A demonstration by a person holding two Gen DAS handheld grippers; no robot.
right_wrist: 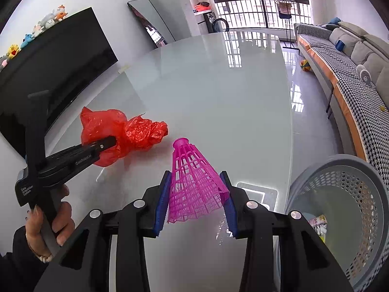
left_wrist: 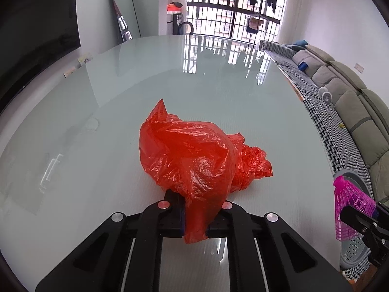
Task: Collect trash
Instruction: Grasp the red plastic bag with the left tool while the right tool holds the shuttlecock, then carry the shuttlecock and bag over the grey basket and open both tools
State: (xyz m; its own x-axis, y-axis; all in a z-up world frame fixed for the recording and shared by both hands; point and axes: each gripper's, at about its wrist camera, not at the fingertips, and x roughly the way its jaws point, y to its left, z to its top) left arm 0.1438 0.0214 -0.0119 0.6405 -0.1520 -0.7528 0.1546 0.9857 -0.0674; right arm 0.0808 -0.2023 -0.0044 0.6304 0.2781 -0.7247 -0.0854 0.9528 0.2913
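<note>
A crumpled red plastic bag [left_wrist: 199,155] lies on the glass table [left_wrist: 170,77]. My left gripper [left_wrist: 195,216] is shut on the bag's near end; it also shows in the right wrist view [right_wrist: 107,146], with the bag [right_wrist: 126,133] at the left. My right gripper [right_wrist: 197,194] is shut on a pink plastic shuttlecock [right_wrist: 192,185], held above the table with its cork end pointing away. The shuttlecock also shows at the right edge of the left wrist view [left_wrist: 350,206].
A grey perforated waste basket [right_wrist: 345,199] stands beside the table's right edge, with some wrappers [right_wrist: 319,223] inside. A sofa [right_wrist: 359,56] with a houndstooth cover runs along the right. A dark TV [right_wrist: 48,68] stands at the left.
</note>
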